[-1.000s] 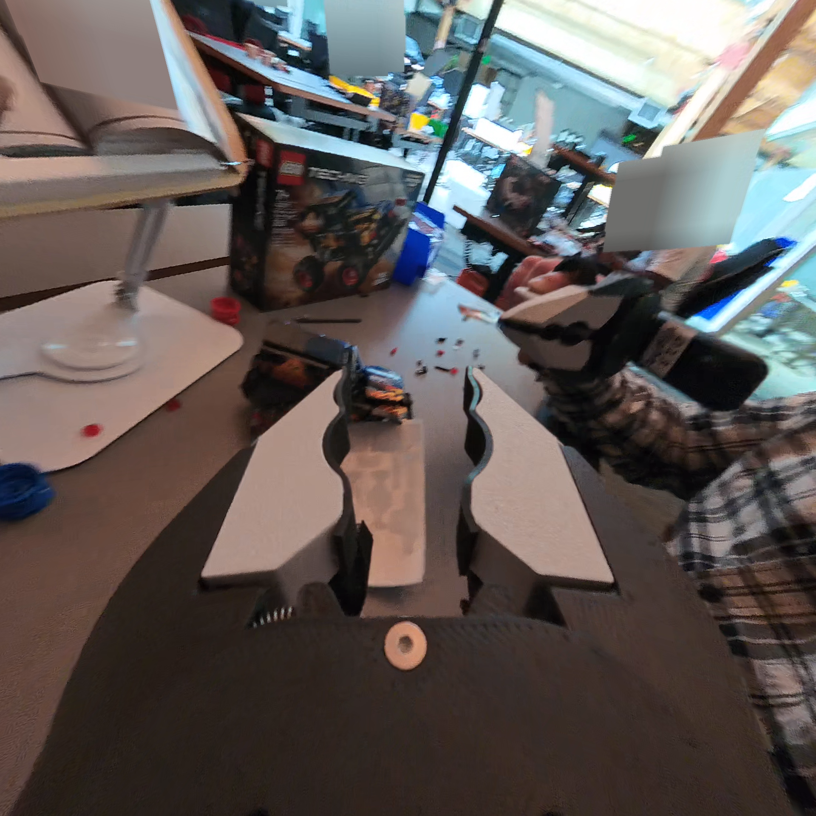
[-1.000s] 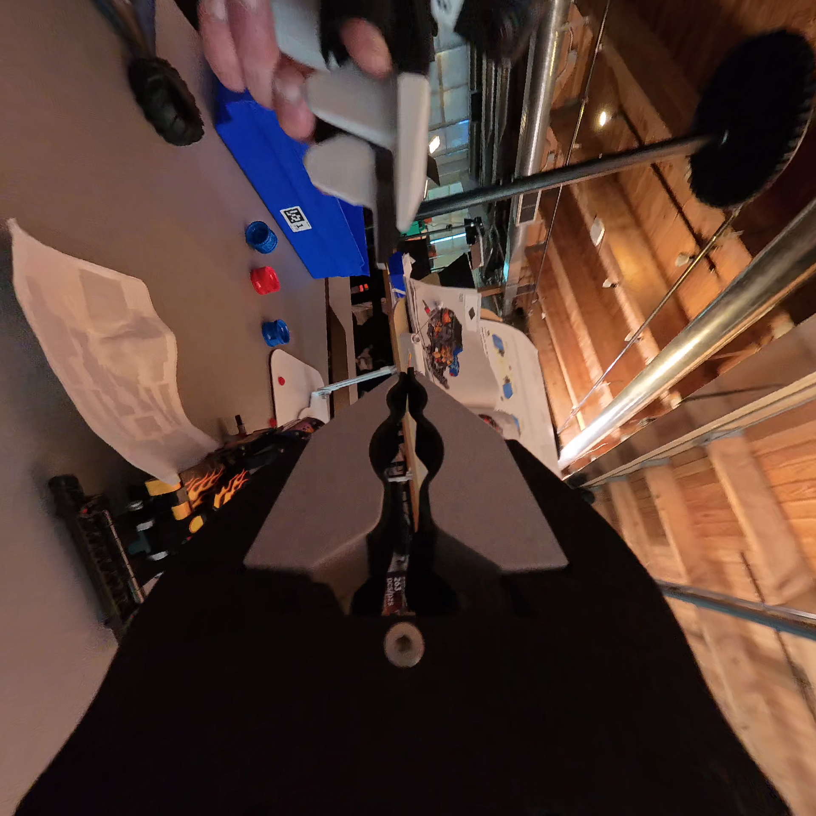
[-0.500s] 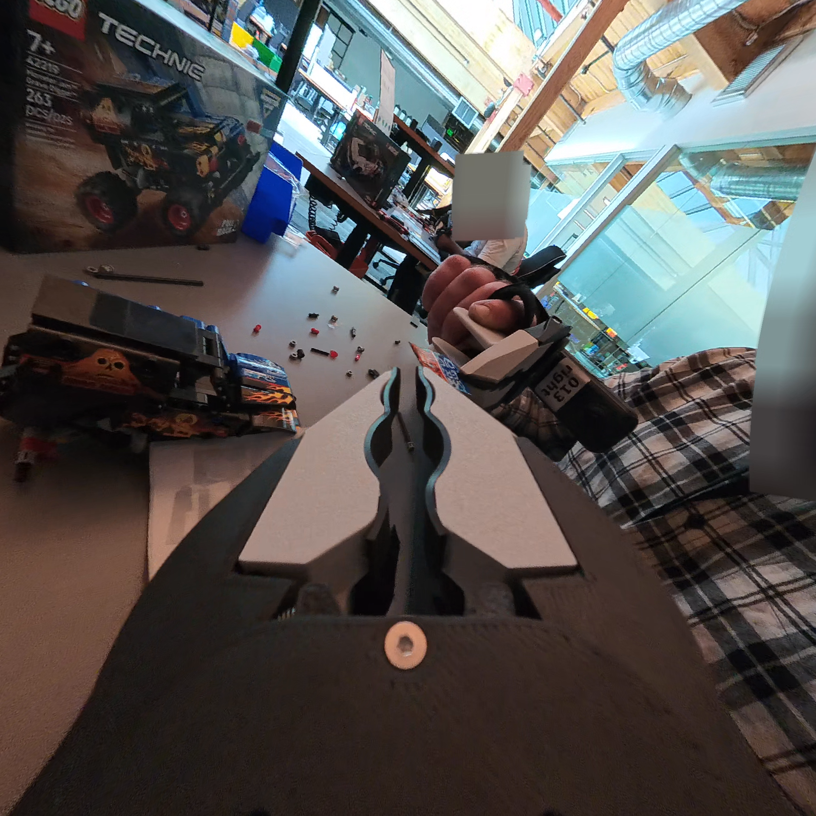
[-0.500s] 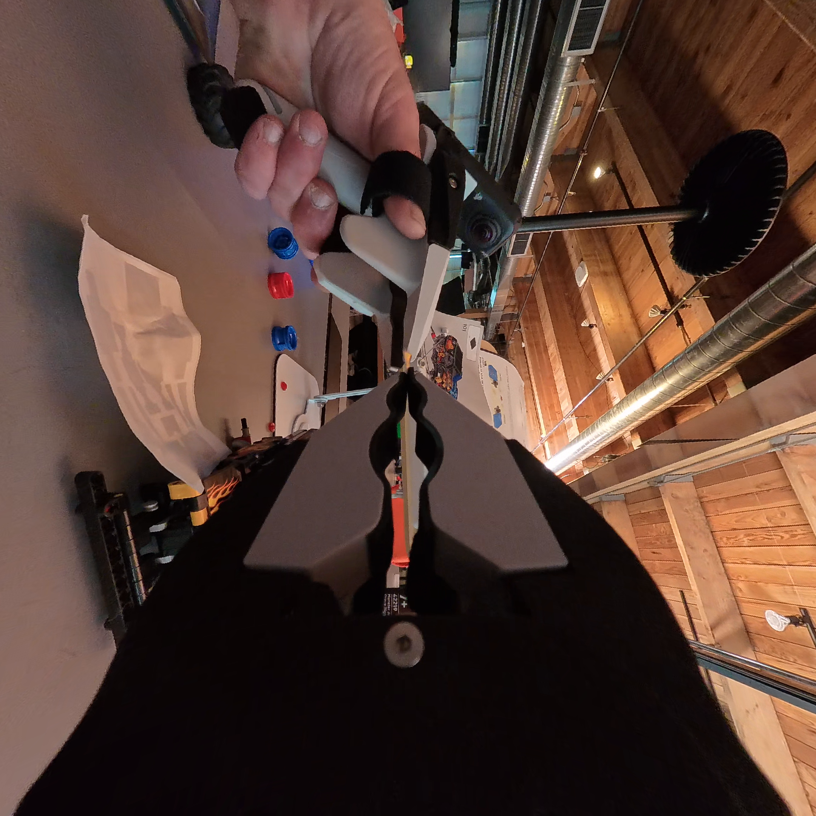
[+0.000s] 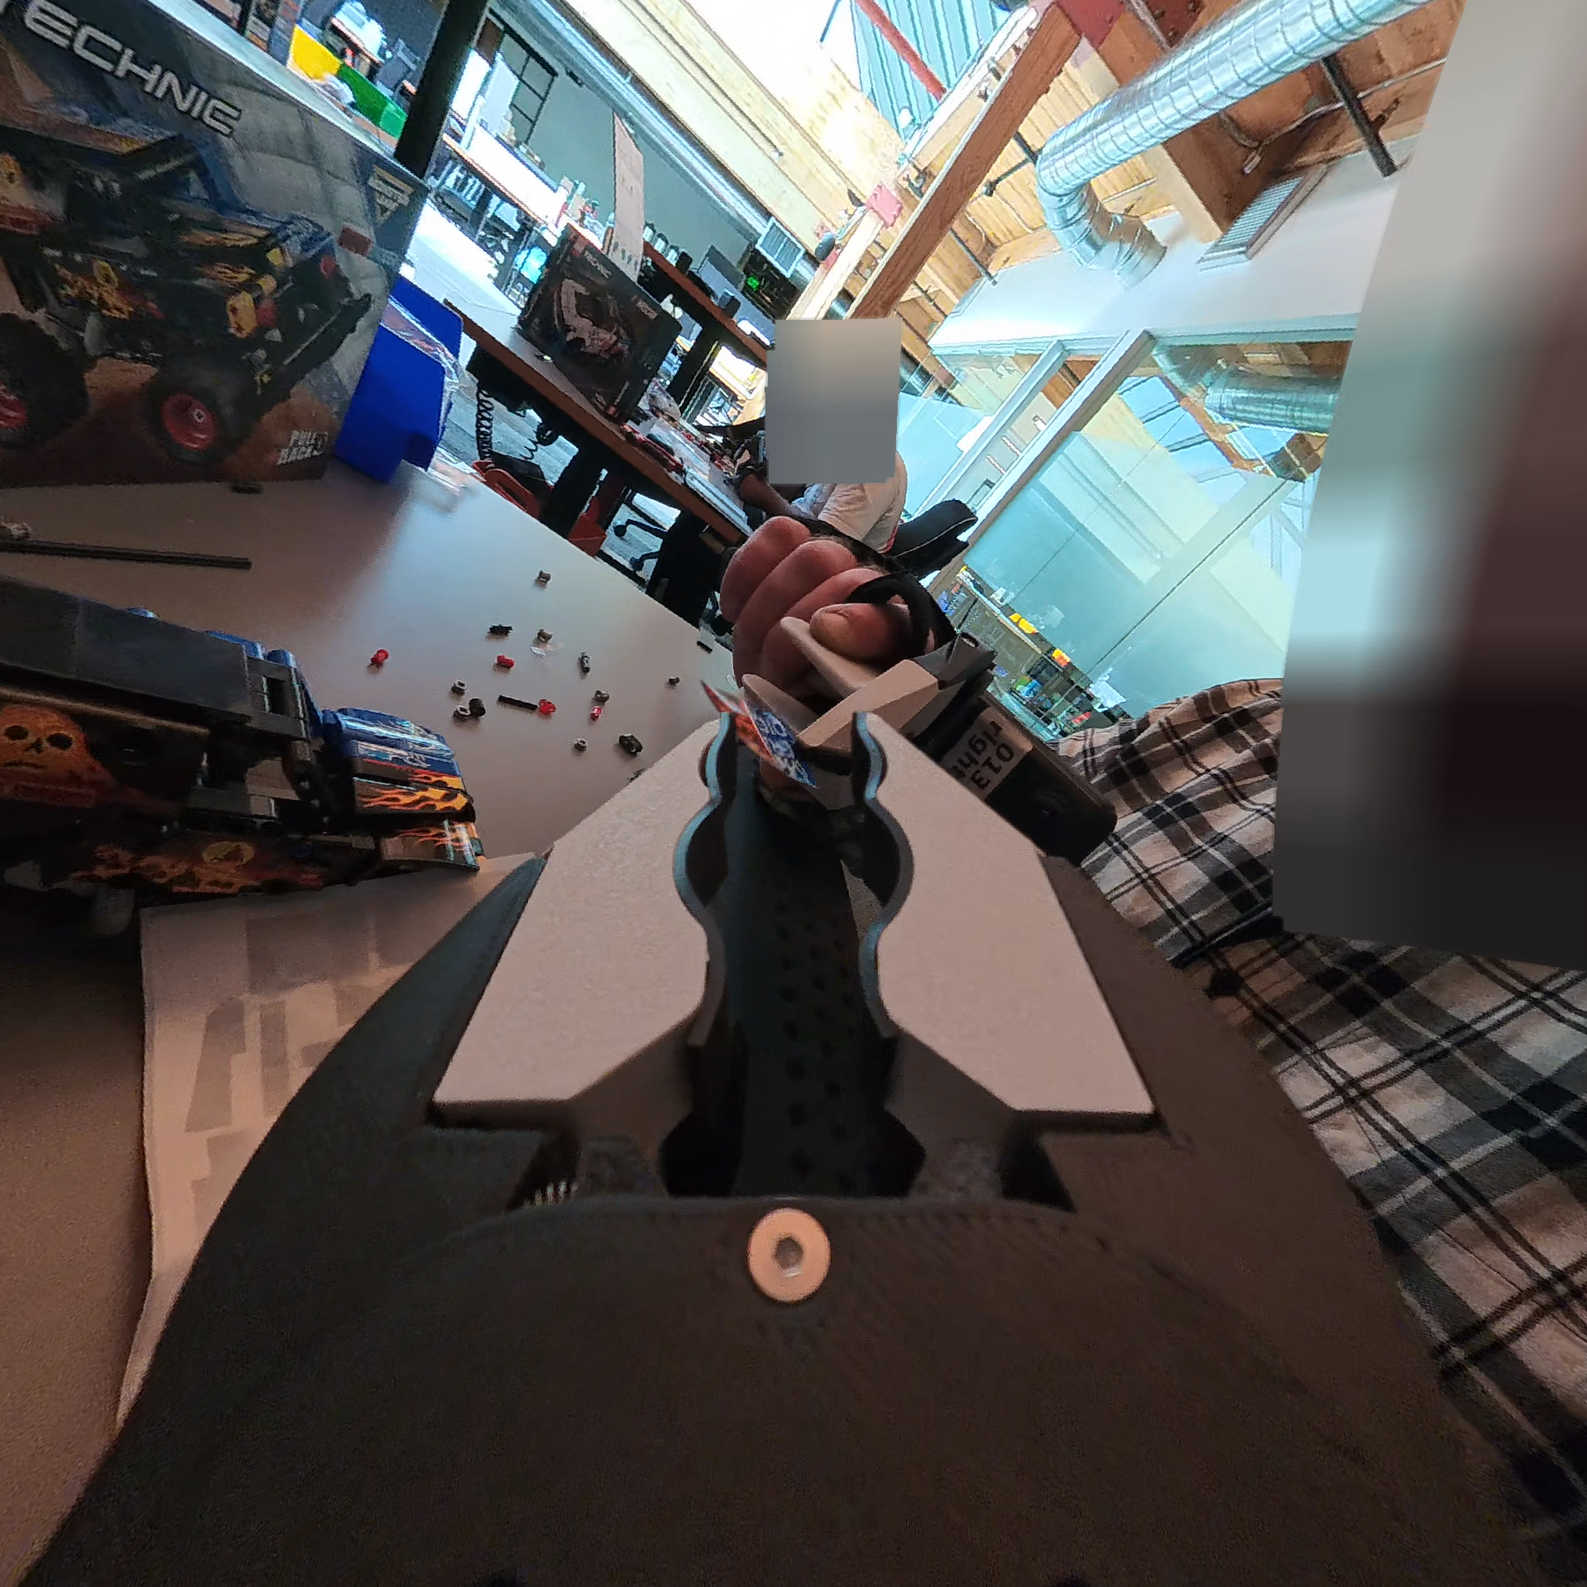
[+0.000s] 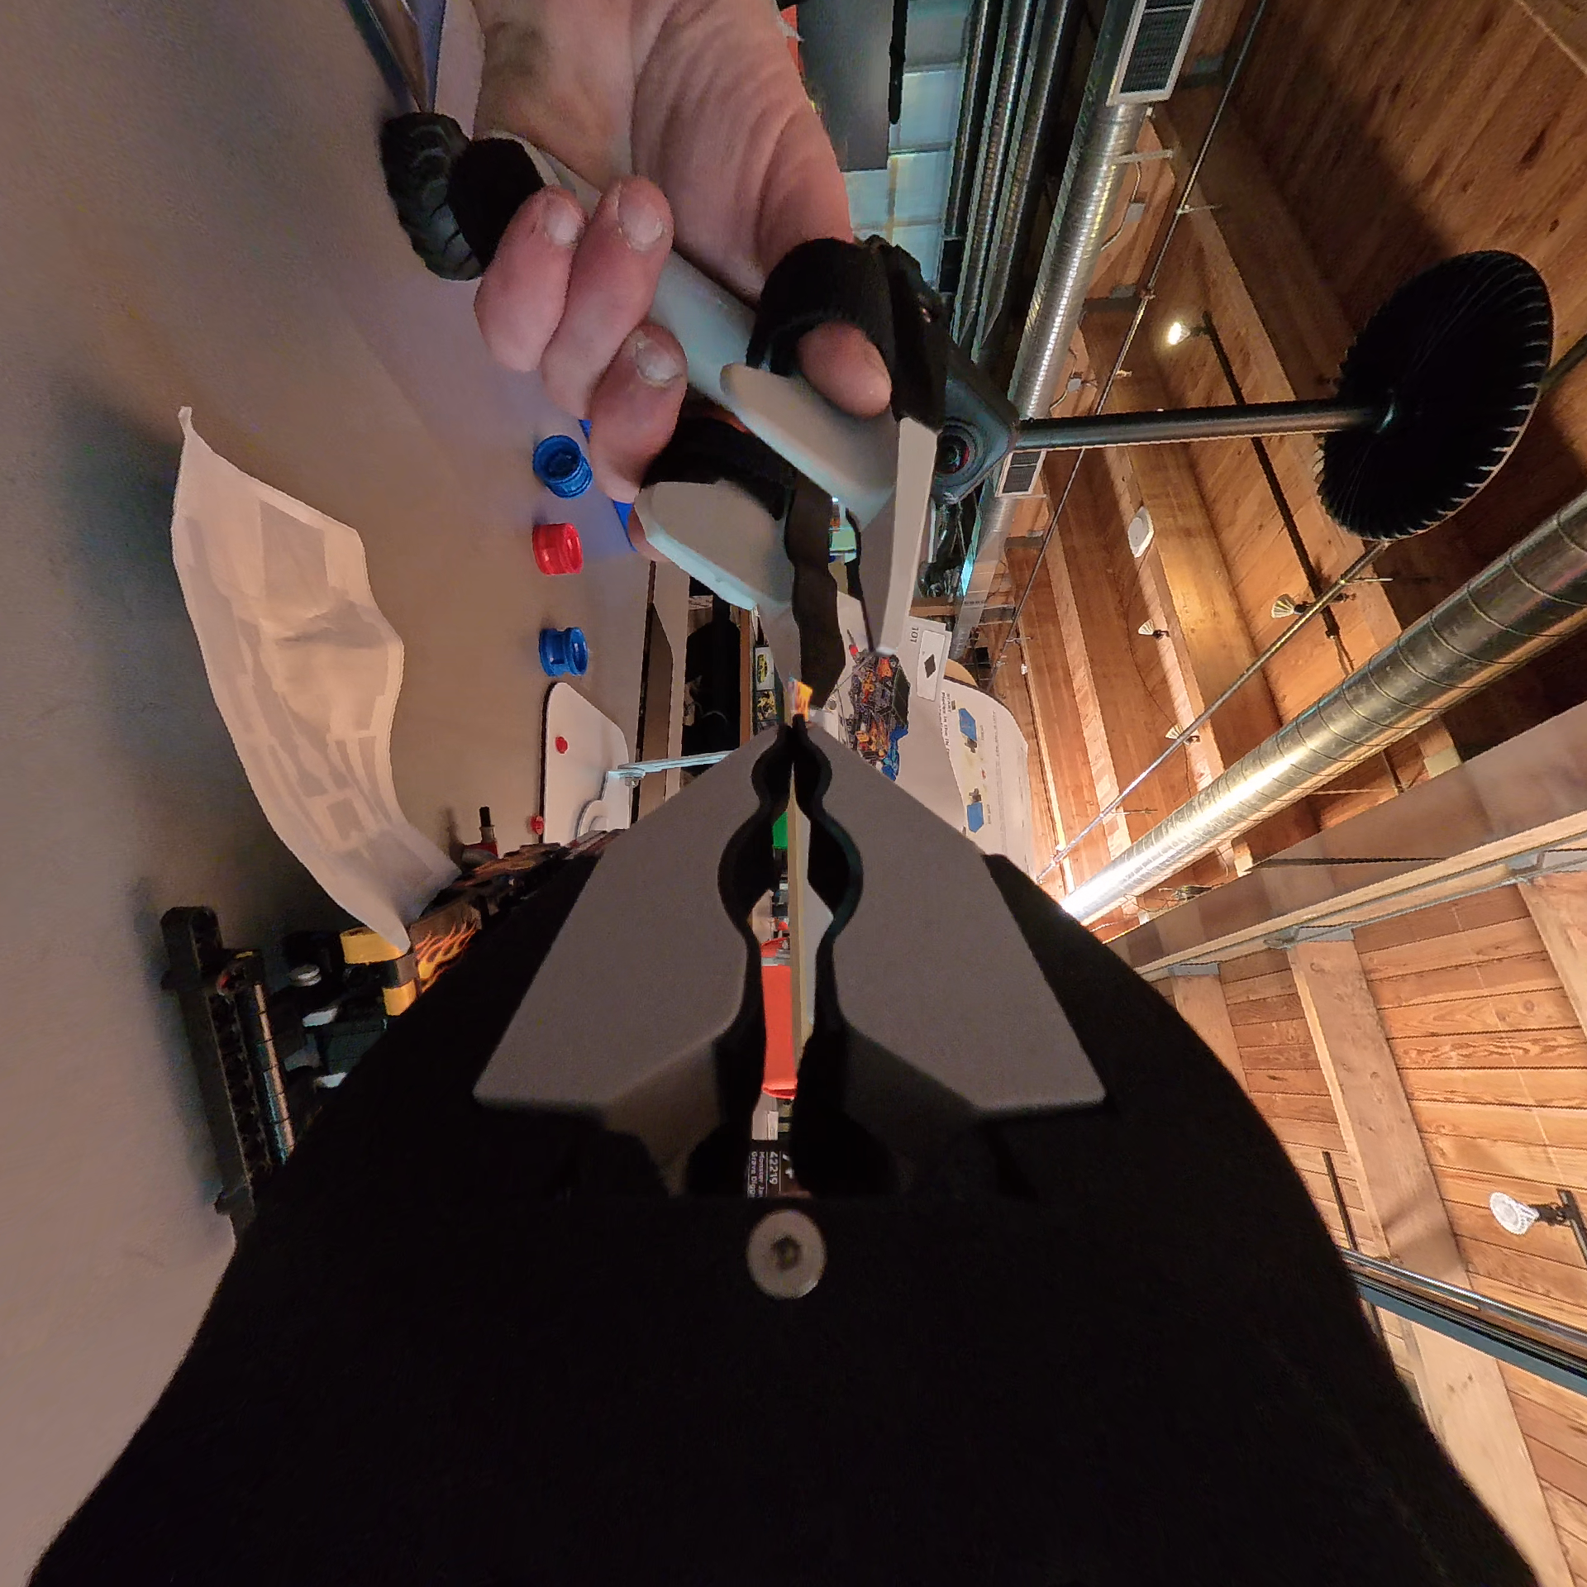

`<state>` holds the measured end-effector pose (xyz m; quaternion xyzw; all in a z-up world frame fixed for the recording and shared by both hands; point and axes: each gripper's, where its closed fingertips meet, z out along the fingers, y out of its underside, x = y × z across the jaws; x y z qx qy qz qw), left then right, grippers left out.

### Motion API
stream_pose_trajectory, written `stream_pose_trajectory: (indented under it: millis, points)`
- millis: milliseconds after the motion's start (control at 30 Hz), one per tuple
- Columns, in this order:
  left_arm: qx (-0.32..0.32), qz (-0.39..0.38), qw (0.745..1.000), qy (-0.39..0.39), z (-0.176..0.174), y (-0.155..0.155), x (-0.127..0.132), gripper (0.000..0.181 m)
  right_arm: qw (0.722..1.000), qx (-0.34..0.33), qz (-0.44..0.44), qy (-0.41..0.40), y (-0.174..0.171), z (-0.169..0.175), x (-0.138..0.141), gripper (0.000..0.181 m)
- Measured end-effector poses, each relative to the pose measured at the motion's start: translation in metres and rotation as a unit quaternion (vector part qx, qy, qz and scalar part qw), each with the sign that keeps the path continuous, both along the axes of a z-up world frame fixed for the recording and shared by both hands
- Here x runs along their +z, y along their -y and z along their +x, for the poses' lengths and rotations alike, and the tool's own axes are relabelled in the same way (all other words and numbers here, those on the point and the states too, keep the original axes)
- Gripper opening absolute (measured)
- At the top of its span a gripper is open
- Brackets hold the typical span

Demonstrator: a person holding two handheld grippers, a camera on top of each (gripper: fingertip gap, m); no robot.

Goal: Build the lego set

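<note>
Lego truck [image 5: 215, 773] lies at nine o'clock on the table [image 5: 361, 584], its edge running toward one o'clock. Left gripper [image 5: 794, 747] fingers apart; right gripper [image 6: 797, 730] pinches a sticker sheet [image 5: 769, 738] in open air.

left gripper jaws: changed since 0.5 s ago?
Yes. The left gripper has opened: its fingers, shut together then, now stand apart around the sticker held by the right gripper. The truck keeps its place.

Grey fingers [image 5: 988, 927], black body, silver screw [image 5: 787, 1259]; plaid sleeve [image 5: 1374, 1073].
</note>
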<state>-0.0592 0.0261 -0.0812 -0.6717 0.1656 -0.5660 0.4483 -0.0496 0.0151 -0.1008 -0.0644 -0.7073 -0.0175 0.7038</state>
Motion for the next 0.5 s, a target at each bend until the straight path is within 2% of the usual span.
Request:
stream_pose_trajectory:
  millis: [233, 500]
  points:
    - [0.018, 0.0, 0.999, -0.039, 0.003, -0.007, -0.01, 0.001, 1.0, 0.0, 0.0, 0.002, 0.0, 0.0, -0.002, 0.0]
    - [0.059, 0.036, 0.995, -0.068, 0.002, -0.011, -0.01, 0.0, 1.0, -0.003, -0.006, 0.0, -0.004, 0.0, 0.0, 0.0]
